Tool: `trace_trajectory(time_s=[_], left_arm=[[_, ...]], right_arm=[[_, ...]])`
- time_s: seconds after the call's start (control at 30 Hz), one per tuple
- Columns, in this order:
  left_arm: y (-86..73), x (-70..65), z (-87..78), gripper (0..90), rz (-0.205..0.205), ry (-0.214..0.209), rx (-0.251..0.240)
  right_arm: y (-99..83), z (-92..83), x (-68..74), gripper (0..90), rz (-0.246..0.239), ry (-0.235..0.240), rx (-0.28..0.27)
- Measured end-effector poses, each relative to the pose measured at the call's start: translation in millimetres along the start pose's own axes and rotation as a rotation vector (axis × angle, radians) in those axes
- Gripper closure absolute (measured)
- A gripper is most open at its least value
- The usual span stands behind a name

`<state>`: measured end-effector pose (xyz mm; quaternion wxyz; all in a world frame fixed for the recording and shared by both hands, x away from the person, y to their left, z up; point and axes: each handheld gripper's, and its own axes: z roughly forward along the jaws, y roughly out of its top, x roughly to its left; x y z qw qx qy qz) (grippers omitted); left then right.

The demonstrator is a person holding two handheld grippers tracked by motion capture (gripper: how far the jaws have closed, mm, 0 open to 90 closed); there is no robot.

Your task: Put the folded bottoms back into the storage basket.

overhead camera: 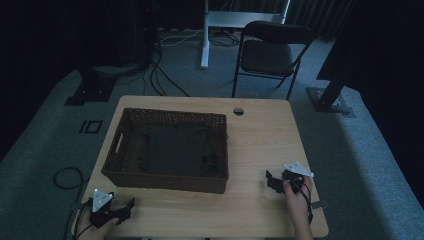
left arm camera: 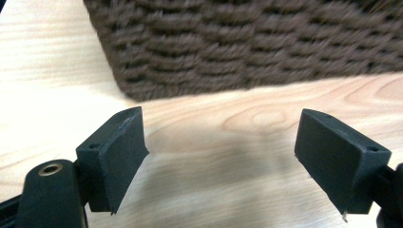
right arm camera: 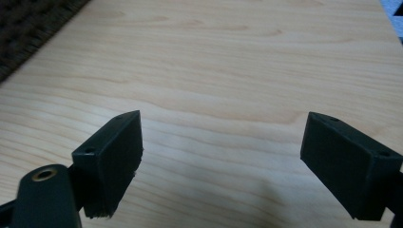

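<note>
A dark brown woven basket [overhead camera: 125,172] sits left of centre on the wooden table [overhead camera: 260,145], with a dark folded cloth [overhead camera: 175,149] lying flat inside it. My left gripper [overhead camera: 131,204] rests at the table's near left corner, open, its jaws wide apart over bare wood and facing the basket wall [left arm camera: 247,42]. Near the table's right front, my right gripper [overhead camera: 270,179] is held by a hand [overhead camera: 297,197] and stands open over bare wood, nothing between its jaws. The basket's edge [right arm camera: 28,33] shows at the upper left of the right gripper view.
A round cable hole [overhead camera: 238,111] sits near the table's far edge. Beyond the table stand a black folding chair [overhead camera: 270,52] and a white desk leg [overhead camera: 205,37]. Cables [overhead camera: 67,177] lie on the grey carpet at left.
</note>
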<state>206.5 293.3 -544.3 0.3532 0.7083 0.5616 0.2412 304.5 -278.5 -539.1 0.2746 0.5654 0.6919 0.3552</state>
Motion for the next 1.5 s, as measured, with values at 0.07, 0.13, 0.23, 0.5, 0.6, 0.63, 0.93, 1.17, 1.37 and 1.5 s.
trace_trajectory(time_s=[0.07, 0.13, 0.23, 0.5, 0.6, 0.63, 0.93, 1.17, 1.37, 1.5], left_arm=[[-1.5, 0.3, 1.8, 17.9, 0.000, 0.014, 0.010], [-3.2, 1.1, 3.1, 18.0, -0.010, 0.035, 0.031], [-4.8, 2.8, 3.9, 18.0, -0.025, 0.066, 0.026], [-7.7, 12.1, 4.7, 17.9, -0.063, 0.134, 0.021], [-7.1, 11.7, 5.7, 17.9, -0.054, 0.141, 0.023], [-6.3, 11.4, 7.2, 17.7, -0.047, 0.160, 0.025], [-6.0, 11.2, 13.5, 14.8, -0.064, 0.174, -0.007], [-6.0, 11.8, 13.5, 14.8, -0.062, 0.169, -0.007], [-6.1, 11.8, 13.5, 14.8, -0.062, 0.169, -0.007], [-6.1, 11.8, 13.5, 14.7, -0.062, 0.169, -0.007]], right_arm=[[-2.8, -0.1, -3.5, 13.5, 0.025, -0.012, 0.000], [-5.3, -0.8, -5.4, 13.5, 0.040, -0.025, 0.009], [-9.9, -1.1, -7.5, 13.4, 0.084, -0.045, 0.018], [-17.4, -2.6, -14.8, 13.4, 0.160, -0.138, 0.076], [-18.8, -3.3, -15.5, 12.9, 0.172, -0.134, 0.096], [-20.2, -4.8, -14.9, 12.8, 0.166, -0.152, 0.102], [-22.0, -6.1, -15.0, 11.9, 0.118, -0.148, 0.119], [-21.8, -5.7, -15.6, 11.7, 0.112, -0.141, 0.119], [-21.8, -5.4, -15.5, 10.8, 0.109, -0.138, 0.120], [-21.7, -5.4, -15.4, 10.8, 0.108, -0.137, 0.120]])
